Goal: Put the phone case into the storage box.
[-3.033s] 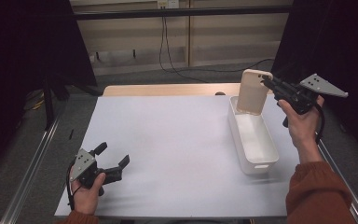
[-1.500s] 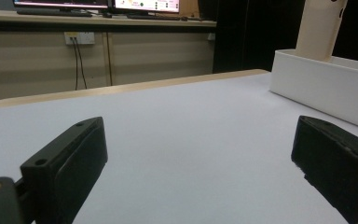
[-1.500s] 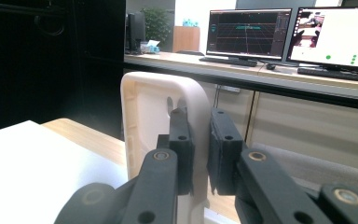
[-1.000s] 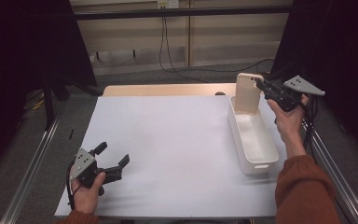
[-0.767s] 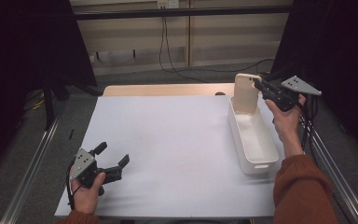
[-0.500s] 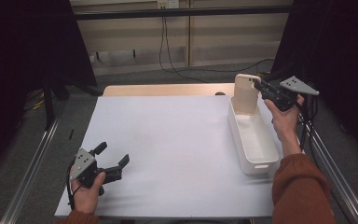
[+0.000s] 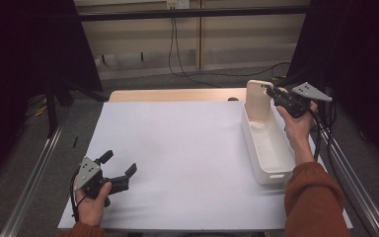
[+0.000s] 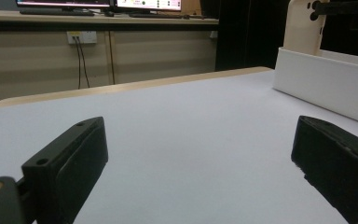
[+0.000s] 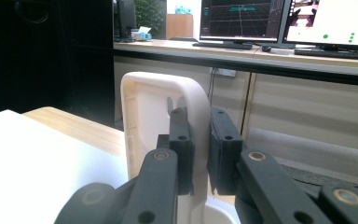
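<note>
A cream phone case (image 7: pixel 257 98) stands upright at the far end of a long white bin (image 7: pixel 276 176), its lower end inside the bin. My right gripper (image 7: pixel 270 91) is shut on the case's right edge near the top. In the right gripper view the two black jaws (image 9: pixel 199 126) pinch the rim of the case (image 9: pixel 144 116). My left gripper (image 7: pixel 118 162) rests open on the white table sheet at the front left, with nothing between its jaws (image 8: pixel 200 154). From there the case (image 8: pixel 303 28) and the bin (image 8: pixel 321 84) show far off to the right.
A white sheet (image 7: pixel 187 143) covers the table, with a strip of bare wood (image 7: pixel 172 95) along the far edge. Metal rails run down both sides. Cables hang against the back wall. Monitors (image 9: pixel 279 21) stand on a desk behind.
The right hand has shifted the case slightly to the left and brought it over the bin's far end. The left gripper has stayed where it was.
</note>
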{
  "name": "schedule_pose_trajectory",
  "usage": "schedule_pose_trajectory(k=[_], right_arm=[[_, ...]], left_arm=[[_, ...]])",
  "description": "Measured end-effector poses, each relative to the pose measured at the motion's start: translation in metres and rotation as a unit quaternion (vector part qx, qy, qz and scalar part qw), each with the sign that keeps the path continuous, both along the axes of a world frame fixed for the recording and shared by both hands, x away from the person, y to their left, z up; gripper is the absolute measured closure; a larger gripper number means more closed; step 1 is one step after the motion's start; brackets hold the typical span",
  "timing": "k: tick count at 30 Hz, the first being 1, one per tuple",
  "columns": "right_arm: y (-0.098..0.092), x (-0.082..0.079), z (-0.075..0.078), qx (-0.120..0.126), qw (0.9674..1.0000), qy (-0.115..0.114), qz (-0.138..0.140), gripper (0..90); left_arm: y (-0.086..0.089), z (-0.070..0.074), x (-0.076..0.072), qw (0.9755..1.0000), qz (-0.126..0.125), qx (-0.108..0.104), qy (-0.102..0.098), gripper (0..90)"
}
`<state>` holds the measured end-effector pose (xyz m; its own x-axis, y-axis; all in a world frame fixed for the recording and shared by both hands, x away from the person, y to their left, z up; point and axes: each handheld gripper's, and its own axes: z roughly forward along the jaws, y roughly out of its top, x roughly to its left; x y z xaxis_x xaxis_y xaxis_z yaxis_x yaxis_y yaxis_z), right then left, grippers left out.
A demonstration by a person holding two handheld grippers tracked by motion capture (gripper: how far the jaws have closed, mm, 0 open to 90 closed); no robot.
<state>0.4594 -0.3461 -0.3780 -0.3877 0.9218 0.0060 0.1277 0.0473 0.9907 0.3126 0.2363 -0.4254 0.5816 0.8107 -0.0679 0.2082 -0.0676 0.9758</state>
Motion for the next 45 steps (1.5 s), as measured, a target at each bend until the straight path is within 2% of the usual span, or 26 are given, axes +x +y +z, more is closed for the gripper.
schedule_pose_trajectory(k=[23,27,45], right_arm=[[-0.002,0.008,-0.017,-0.002,0.9999,0.014,0.005,81.5],[-0.002,0.008,-0.018,-0.004,0.9998,0.018,0.009,81.5],[-0.006,0.011,-0.021,-0.003,0.9995,0.031,0.003,81.1]], left_arm=[[-0.002,-0.001,0.000,1.0000,-0.002,-0.007,0.002,3.7],[-0.002,-0.001,0.000,1.0000,-0.006,0.002,0.001,3.7],[-0.002,-0.001,0.000,1.0000,-0.006,0.003,0.002,3.7]])
